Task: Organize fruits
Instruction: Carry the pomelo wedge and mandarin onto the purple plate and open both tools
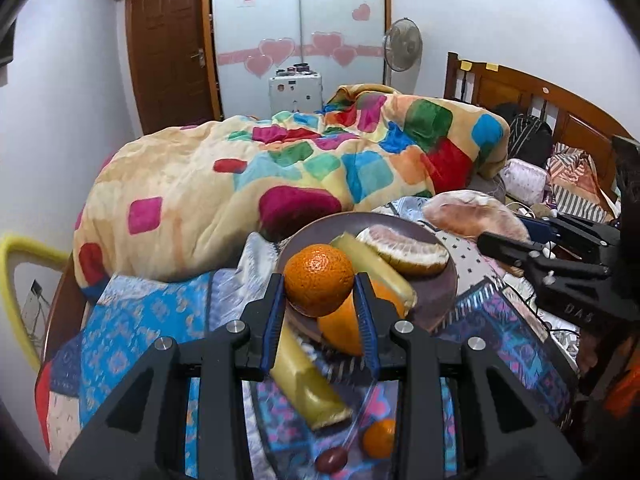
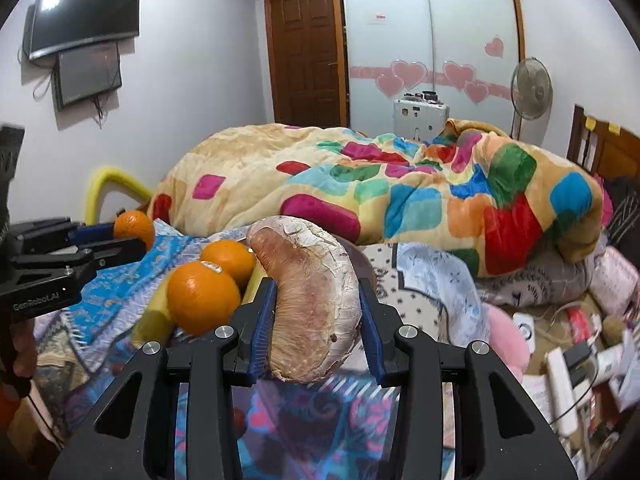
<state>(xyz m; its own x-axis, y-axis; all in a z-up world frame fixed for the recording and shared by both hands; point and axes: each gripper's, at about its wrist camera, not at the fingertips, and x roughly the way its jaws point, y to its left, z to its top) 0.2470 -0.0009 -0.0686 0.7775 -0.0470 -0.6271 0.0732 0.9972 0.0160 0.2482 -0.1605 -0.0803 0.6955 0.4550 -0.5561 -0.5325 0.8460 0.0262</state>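
Note:
My left gripper (image 1: 320, 300) is shut on an orange (image 1: 319, 279) and holds it above the near rim of a dark plate (image 1: 442, 300) on the bed. On the plate lie a peeled pomelo piece (image 1: 404, 250), a yellow-green stick (image 1: 376, 268) and another orange (image 1: 346, 326). My right gripper (image 2: 316, 320) is shut on a large peeled pomelo segment (image 2: 312, 300), held beside the plate; it also shows in the left wrist view (image 1: 476, 212). The left gripper with its orange (image 2: 134, 228) shows at the left of the right wrist view.
On the patterned sheet near me lie a second yellow-green stick (image 1: 308, 384), a small orange (image 1: 379, 438) and a dark red fruit (image 1: 331, 460). A heaped colourful blanket (image 1: 280, 168) lies behind the plate. Clutter and cables (image 2: 572, 360) fill the right side. A wooden headboard (image 1: 540, 100) stands far right.

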